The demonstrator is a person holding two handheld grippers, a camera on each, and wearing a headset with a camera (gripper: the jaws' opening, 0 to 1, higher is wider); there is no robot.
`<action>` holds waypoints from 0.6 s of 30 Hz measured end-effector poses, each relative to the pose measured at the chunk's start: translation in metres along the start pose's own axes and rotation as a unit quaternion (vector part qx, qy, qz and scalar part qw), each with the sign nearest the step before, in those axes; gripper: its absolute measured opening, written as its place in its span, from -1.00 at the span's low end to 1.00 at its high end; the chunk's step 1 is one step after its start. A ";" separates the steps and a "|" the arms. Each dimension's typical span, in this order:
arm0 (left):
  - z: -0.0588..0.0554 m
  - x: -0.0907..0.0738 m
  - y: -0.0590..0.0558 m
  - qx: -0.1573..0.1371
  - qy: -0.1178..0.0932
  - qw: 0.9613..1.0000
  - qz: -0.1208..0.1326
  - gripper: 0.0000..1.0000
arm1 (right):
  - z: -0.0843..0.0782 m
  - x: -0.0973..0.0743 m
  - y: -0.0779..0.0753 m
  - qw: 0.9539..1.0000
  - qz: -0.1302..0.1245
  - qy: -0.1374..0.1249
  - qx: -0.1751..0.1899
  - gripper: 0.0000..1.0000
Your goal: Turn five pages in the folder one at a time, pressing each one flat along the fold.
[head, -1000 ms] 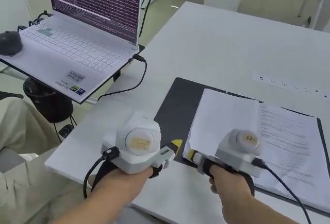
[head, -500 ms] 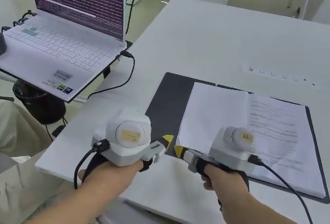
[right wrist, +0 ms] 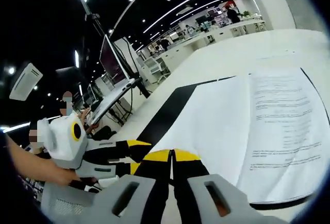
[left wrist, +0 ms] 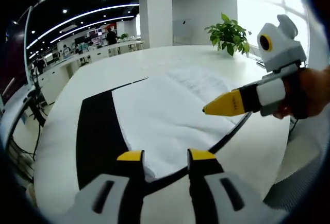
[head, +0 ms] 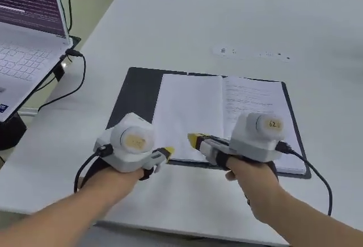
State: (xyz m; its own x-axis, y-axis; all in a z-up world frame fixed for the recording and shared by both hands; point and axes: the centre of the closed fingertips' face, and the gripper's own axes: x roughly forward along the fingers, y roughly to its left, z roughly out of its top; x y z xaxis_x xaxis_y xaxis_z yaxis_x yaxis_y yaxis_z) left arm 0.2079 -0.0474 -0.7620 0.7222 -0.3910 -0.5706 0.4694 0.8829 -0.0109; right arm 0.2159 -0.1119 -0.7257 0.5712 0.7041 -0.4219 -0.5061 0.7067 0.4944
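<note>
Two grippers sat at the near edge of the folder (head: 136, 91), which lay open and flat mid-tabletop (head: 227, 25). Blank left page (head: 187, 108) looked fully down; printed right page (head: 252, 102) not yet lifted. Fold (head: 222, 111) ran straight from the folder's near edge to its far edge, so that was the axis for any press stroke. Right gripper (head: 194, 139) had its fingers (right wrist: 154, 158) together, nothing visibly between them. Its tips were over the blank page's near strip, pointing toward the folder's left side, and the fold lay just behind them, about under the gripper's body. Left gripper (left wrist: 165, 157) had its fingers apart and empty, with the folder's near edge running between them. Judgement: right gripper was nearer the fold, so the press fell to it. The next page's free edge lay at the folder's right side.
</note>
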 end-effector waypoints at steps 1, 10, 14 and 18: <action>-0.003 0.003 0.000 -0.003 0.004 1.000 0.004 -0.41 | 0.001 -0.002 -0.006 1.000 -0.005 0.000 -0.004 -1.00; -0.023 0.011 0.007 -0.034 0.004 0.998 0.048 -0.59 | 0.014 -0.015 -0.057 0.999 -0.036 -0.014 -0.036 -1.00; -0.023 0.012 0.008 -0.039 -0.007 0.998 0.057 -0.60 | 0.019 -0.012 -0.074 0.998 -0.040 -0.013 -0.037 -1.00; -0.023 0.011 0.009 -0.047 -0.020 0.997 0.060 -0.61 | 0.025 -0.002 -0.083 0.998 -0.038 -0.011 -0.044 -1.00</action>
State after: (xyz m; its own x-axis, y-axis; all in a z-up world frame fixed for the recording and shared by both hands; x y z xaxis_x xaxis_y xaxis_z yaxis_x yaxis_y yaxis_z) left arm 0.2080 -0.0377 -0.7875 0.7912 -0.2890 -0.5390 0.3297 0.9438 -0.0222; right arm 0.2732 -0.1741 -0.7468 0.6239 0.6476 -0.4373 -0.5150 0.7617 0.3932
